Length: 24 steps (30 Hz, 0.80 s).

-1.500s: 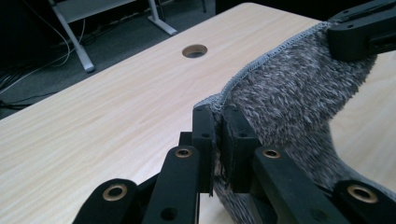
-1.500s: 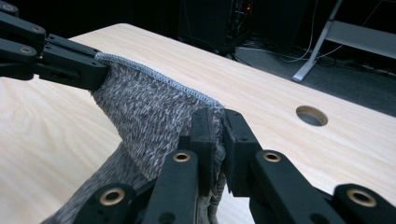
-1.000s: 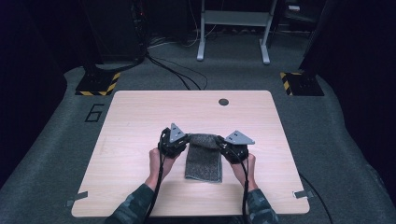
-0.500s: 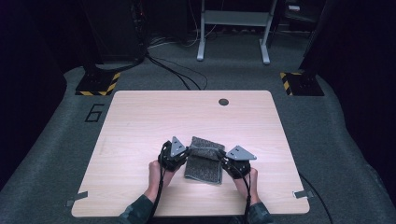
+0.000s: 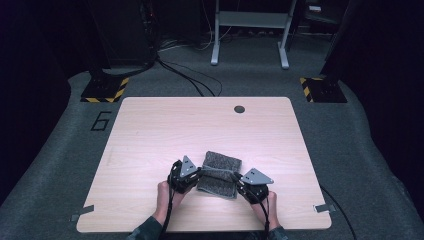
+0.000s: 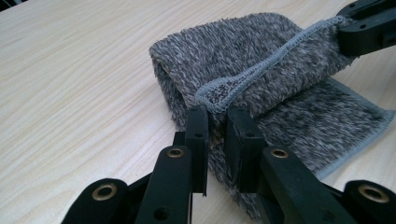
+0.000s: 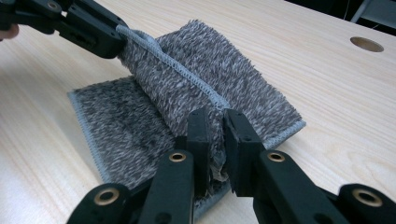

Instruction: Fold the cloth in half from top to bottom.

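Towel (image 5: 218, 172), grey fleece with stitched hem, lies near front edge of table (image 5: 150, 130), between both grippers. Upper layer folded back over lower one, hem stretched taut between jaws. Left gripper (image 6: 217, 123) pinches hem corner, jaws pressed close on cloth. Right gripper (image 7: 215, 126) pinches opposite hem corner the same way. Hands (image 5: 167, 194) behind grippers at front edge. Round hole (image 5: 239, 109) in tabletop near far edge.

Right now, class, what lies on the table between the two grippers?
In the high view, a folded grey towel lies between the left gripper and right gripper; each clamps a corner.
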Tool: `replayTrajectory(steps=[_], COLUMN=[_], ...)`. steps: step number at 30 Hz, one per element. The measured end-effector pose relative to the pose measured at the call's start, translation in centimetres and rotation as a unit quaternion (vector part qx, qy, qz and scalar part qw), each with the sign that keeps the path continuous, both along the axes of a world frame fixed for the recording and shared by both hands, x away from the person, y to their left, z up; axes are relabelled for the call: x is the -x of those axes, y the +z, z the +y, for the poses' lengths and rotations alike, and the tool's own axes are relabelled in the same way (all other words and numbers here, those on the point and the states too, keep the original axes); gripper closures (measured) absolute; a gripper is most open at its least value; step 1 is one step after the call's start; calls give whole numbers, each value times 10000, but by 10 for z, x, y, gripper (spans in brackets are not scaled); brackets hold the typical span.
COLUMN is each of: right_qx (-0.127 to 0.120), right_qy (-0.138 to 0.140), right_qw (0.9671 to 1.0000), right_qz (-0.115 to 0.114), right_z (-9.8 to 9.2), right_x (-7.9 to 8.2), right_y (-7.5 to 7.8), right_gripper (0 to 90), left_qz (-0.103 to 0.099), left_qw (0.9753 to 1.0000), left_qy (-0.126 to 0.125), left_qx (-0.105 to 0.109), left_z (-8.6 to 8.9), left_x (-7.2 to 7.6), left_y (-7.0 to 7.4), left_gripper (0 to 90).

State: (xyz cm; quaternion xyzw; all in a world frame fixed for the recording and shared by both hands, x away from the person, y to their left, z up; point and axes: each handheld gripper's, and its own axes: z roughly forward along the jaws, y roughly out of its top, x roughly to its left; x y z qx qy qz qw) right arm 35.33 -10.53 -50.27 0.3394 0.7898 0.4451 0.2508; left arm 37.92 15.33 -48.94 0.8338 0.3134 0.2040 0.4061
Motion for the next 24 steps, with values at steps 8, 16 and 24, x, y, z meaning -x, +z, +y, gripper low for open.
replayTrajectory(steps=[8, 16, 24], right_qx=[128, -138, -652], right_qy=[139, 322, -187], right_qw=[9998, 9978, 9960], right_qz=[25, 556, 578], right_z=[1, -8, -25], right_x=[10, 19, 7], right_y=[-2, -6, 12], right_gripper=[806, 516, 390], left_qz=[134, 586, 392], left_qw=[9999, 9980, 9987], left_qy=[-64, -90, 151], left_qx=[-26, 199, 288], left_z=[3, 19, 23], left_x=[9, 16, -4], left_y=[-4, -4, 17], left_gripper=[775, 456, 333])
